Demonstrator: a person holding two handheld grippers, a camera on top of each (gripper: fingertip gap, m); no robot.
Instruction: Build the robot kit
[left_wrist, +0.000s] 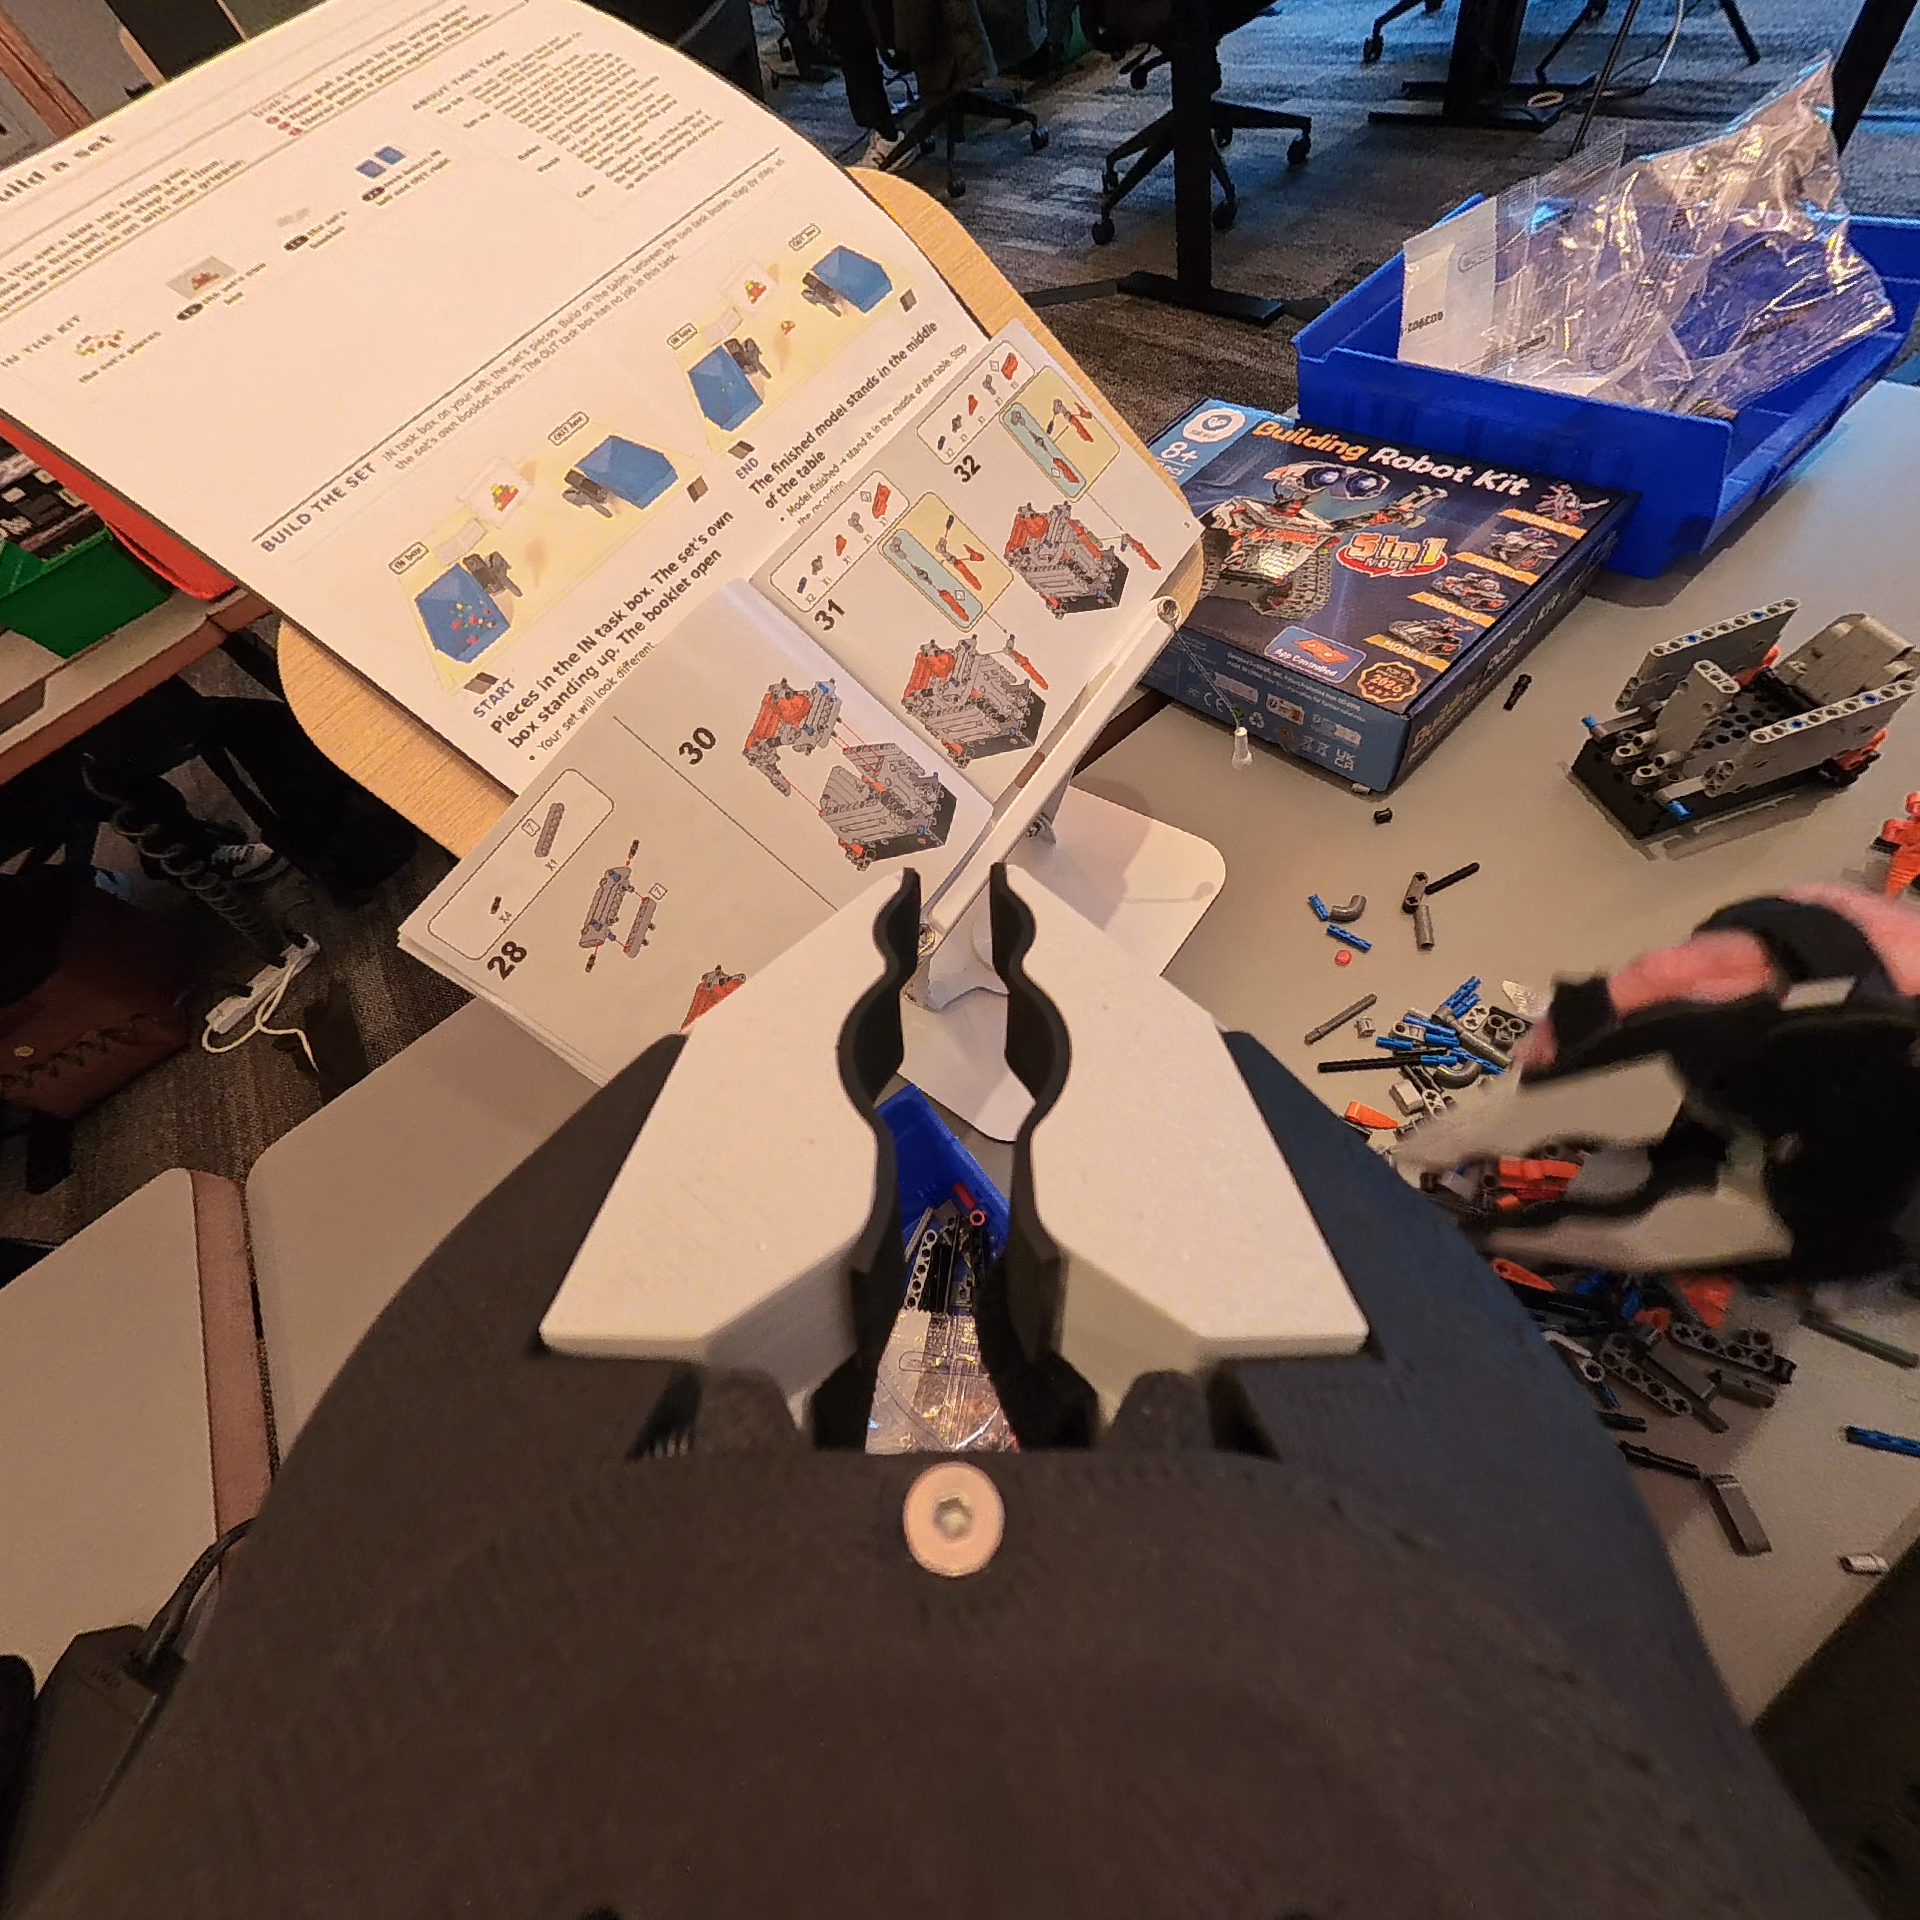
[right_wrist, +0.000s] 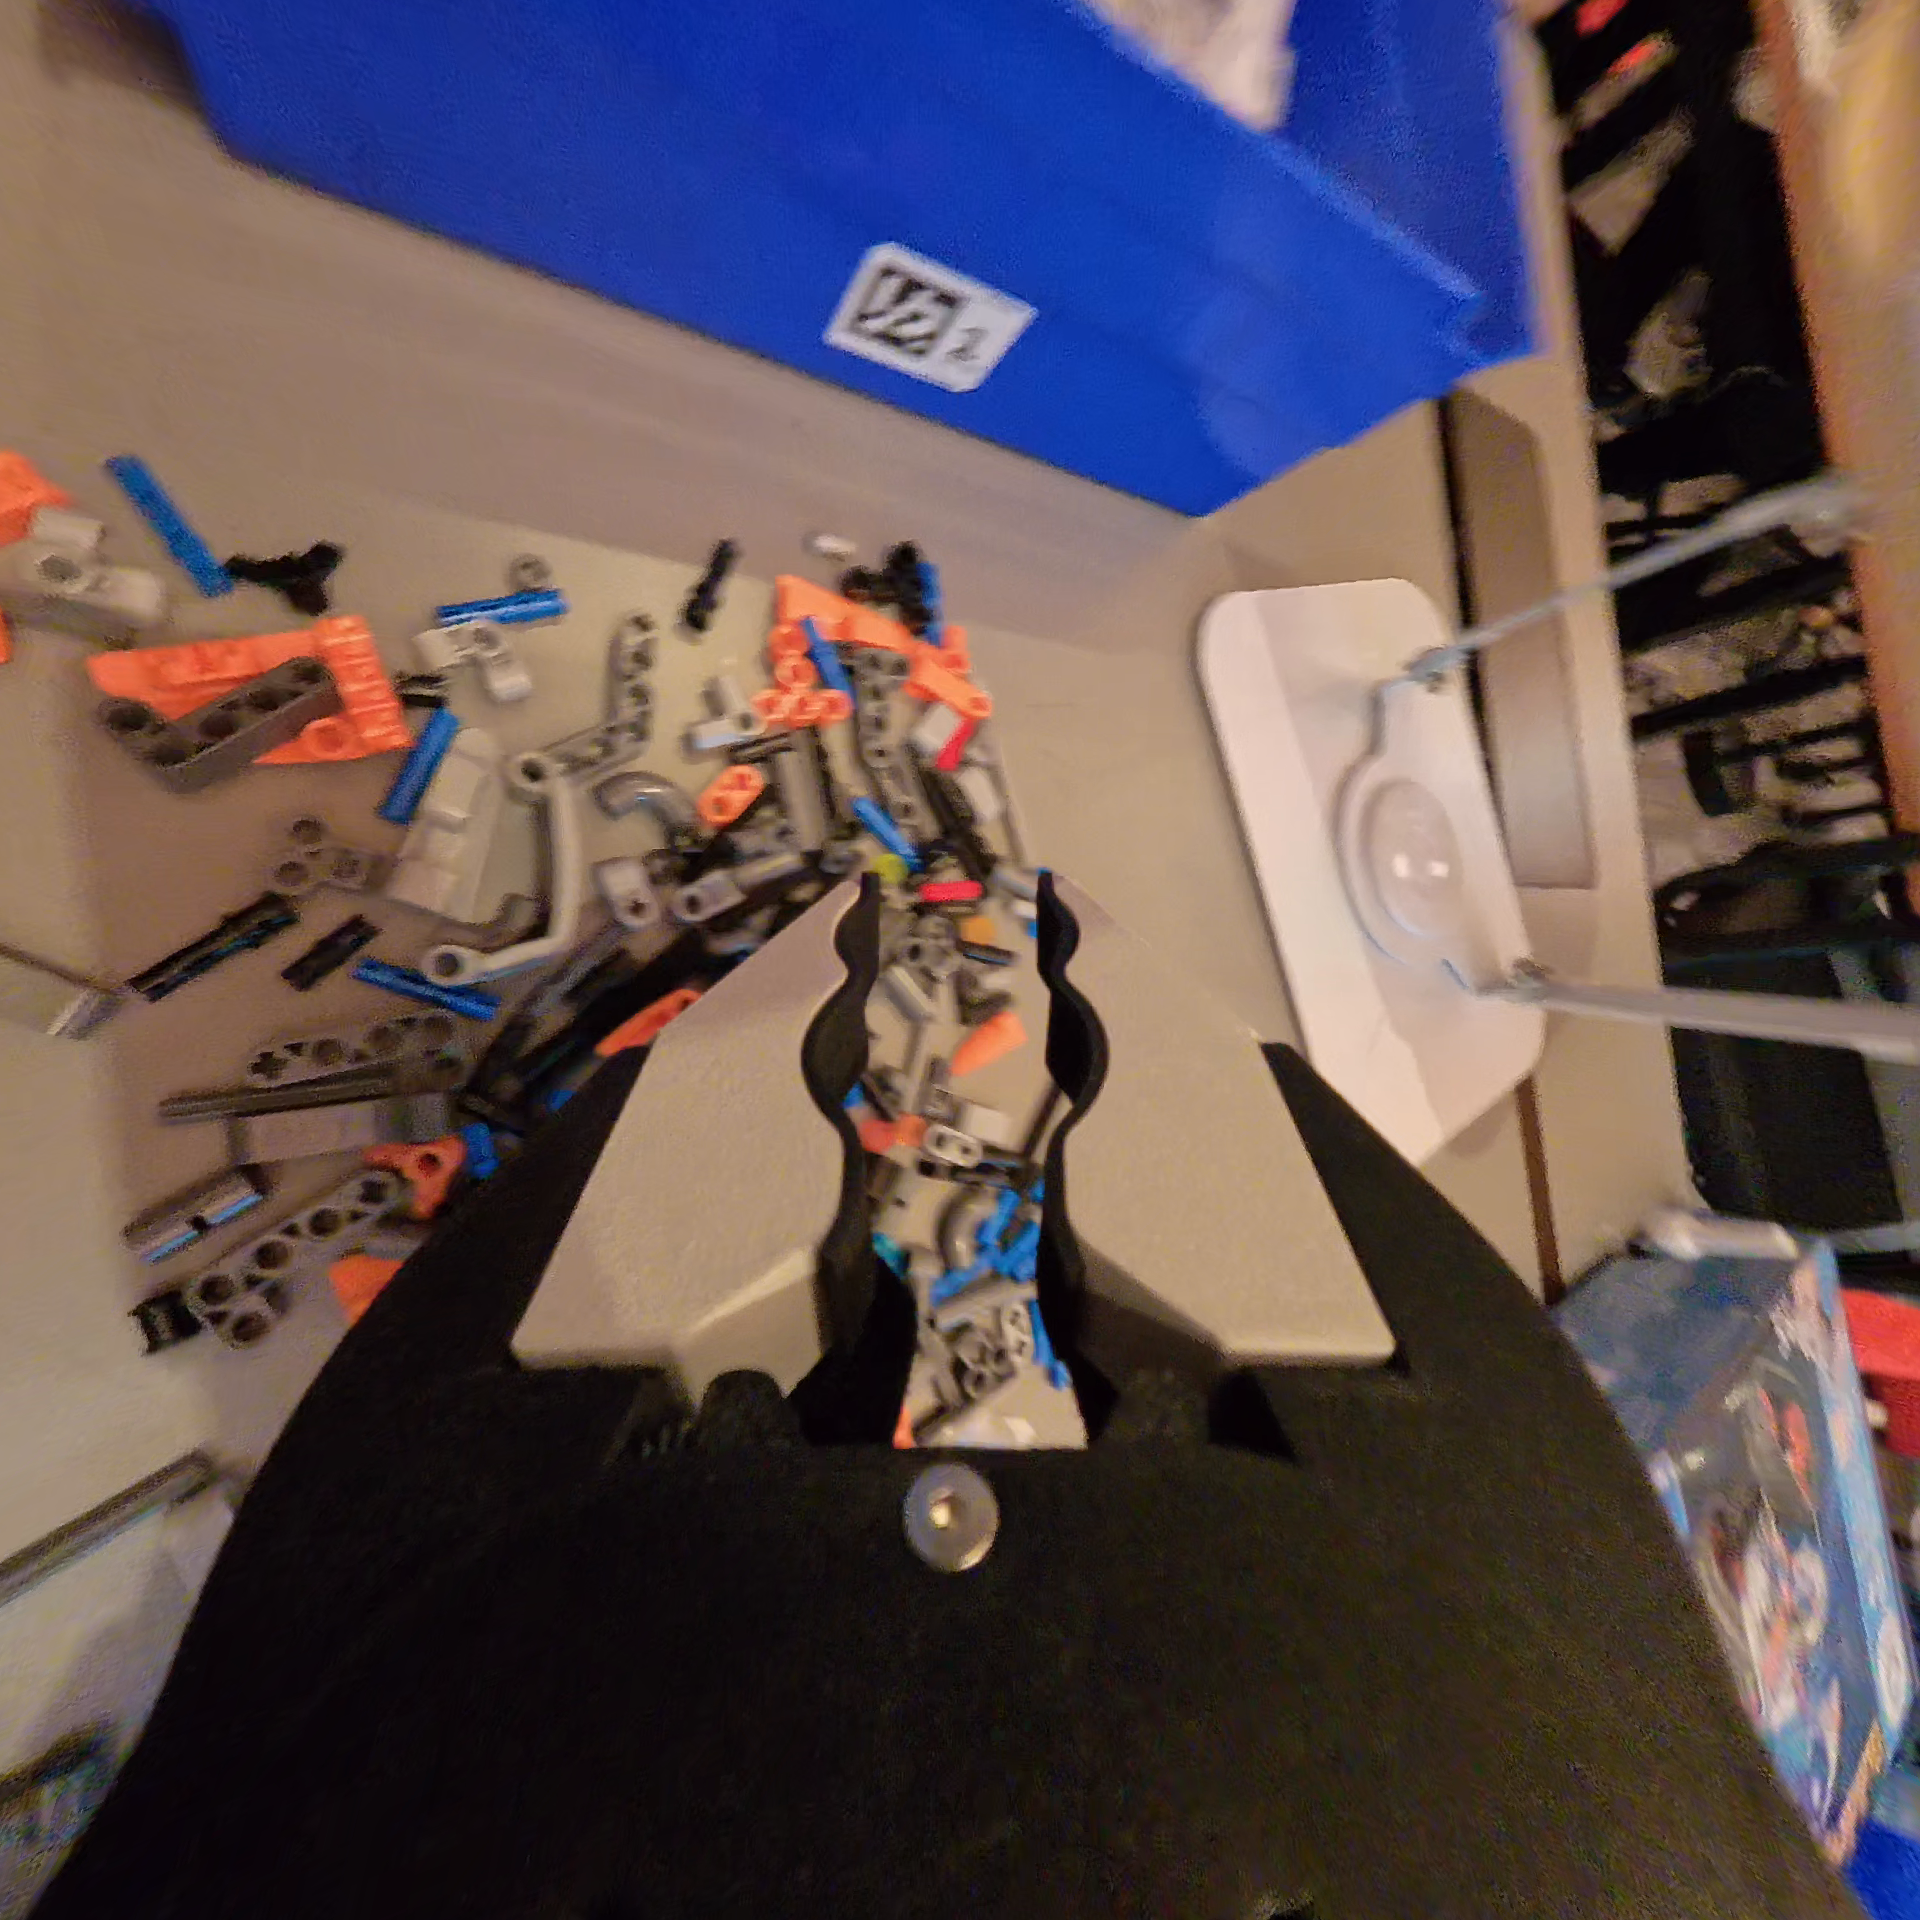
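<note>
Grey table (left_wrist: 1288, 831) in an office, wheeled chairs (left_wrist: 1174, 135) behind. Two blue bins: one (left_wrist: 1558, 416) holding clear bags, one (right_wrist: 831, 260) beside the loose-parts pile (right_wrist: 644, 790). One kit box (left_wrist: 1392, 582), one booklet (left_wrist: 727, 748) on a white stand (left_wrist: 1122, 883), one half-built model (left_wrist: 1745, 707). Left gripper (left_wrist: 954, 894): narrow gap, empty, over the stand. Right gripper (right_wrist: 954, 904): parted, empty, above the pile.

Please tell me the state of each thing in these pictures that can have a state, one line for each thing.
left claw: open, empty, above a blue bin.
right claw: open, empty, over the loose parts.
instruction booklet: open, propped on a white stand.
kit box: closed, flat on the table.
model: partly built.
blue bin: filled with plastic bags.
</note>
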